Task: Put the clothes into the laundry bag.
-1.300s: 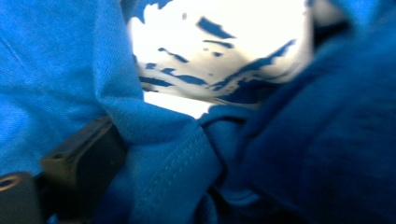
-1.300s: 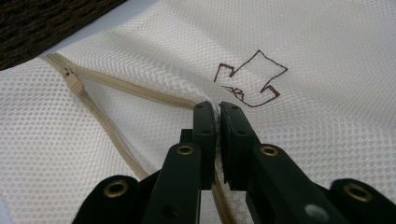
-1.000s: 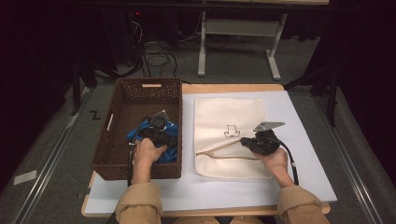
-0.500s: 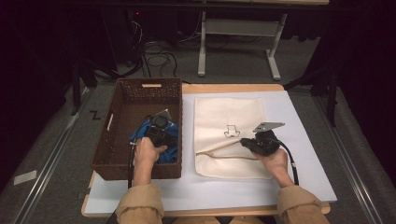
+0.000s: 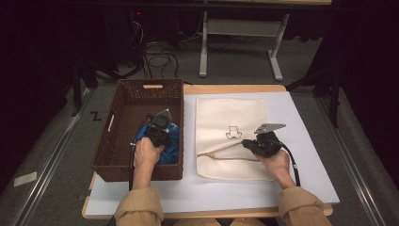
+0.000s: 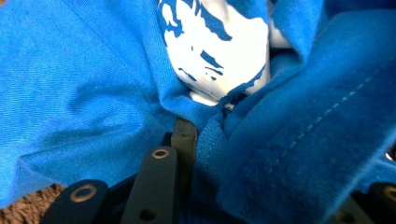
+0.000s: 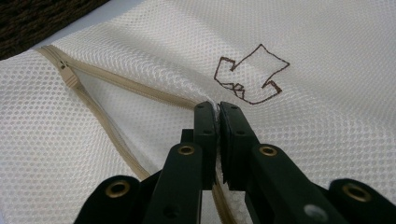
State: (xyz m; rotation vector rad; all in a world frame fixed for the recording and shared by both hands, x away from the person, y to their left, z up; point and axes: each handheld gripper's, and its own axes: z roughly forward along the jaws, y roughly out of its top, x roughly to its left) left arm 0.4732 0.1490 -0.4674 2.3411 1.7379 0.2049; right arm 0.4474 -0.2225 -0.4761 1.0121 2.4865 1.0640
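Since the earlier frames almost nothing has moved; the left gripper (image 5: 159,133) stays low in the basket (image 5: 123,101) on the blue shirt (image 5: 172,141), and the right gripper (image 5: 249,144) stays at the zipper of the mesh bag (image 5: 228,110), with the hands in the same places.

In the left gripper view the jaws are buried in the shirt (image 6: 93,84); one jaw is visible between the folds, the other is hidden under the cloth, so I cannot tell how far they are open or if they pinch the fabric; a white print lies just above them. The shirt is crumpled in the near right part of the basket, which stands at the left of the table (image 5: 310,155).

In the right gripper view the jaws are pressed together with a thin edge of the bag (image 7: 327,56) between them, just beside the beige zipper (image 7: 112,79); the zipper is partly open and its two sides spread apart toward the near edge; a small brown drawing (image 7: 250,74) is on the mesh just beyond the jaws. The bag lies flat on the table, just right of the basket.
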